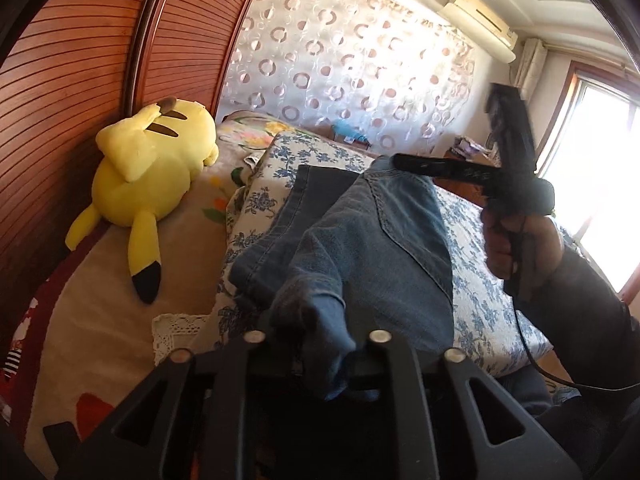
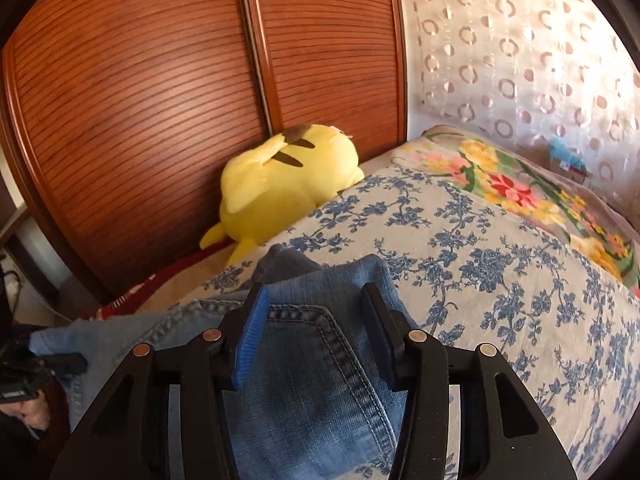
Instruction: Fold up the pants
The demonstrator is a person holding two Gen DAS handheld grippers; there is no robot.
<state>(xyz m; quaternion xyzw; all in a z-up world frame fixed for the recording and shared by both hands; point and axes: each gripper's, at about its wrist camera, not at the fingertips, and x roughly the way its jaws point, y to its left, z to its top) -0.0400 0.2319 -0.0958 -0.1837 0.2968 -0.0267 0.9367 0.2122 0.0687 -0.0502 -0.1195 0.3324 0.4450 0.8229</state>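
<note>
We observe the right gripper (image 2: 316,320) pointing downward, its jaws standing apart; its blue ribbed pad (image 2: 250,340) shows on the left finger, with denim lying in the gap and neither pad pressing on it. The right hand (image 1: 520,248) grips the tool's handle, a dark sleeve behind it. The left gripper (image 1: 316,344) is angled downward with cloth bunched between its fingers; whether its pads press on it we cannot tell.

Both grippers are black plastic. The right gripper (image 2: 316,312) has triangular cut-outs in its frame, round metal pins at the joints, and a ribbed blue pad on one finger (image 2: 250,340). The hand (image 1: 520,248) wears a dark sleeve (image 1: 588,320), and a thin black cable (image 1: 536,356) hangs beside it.
</note>
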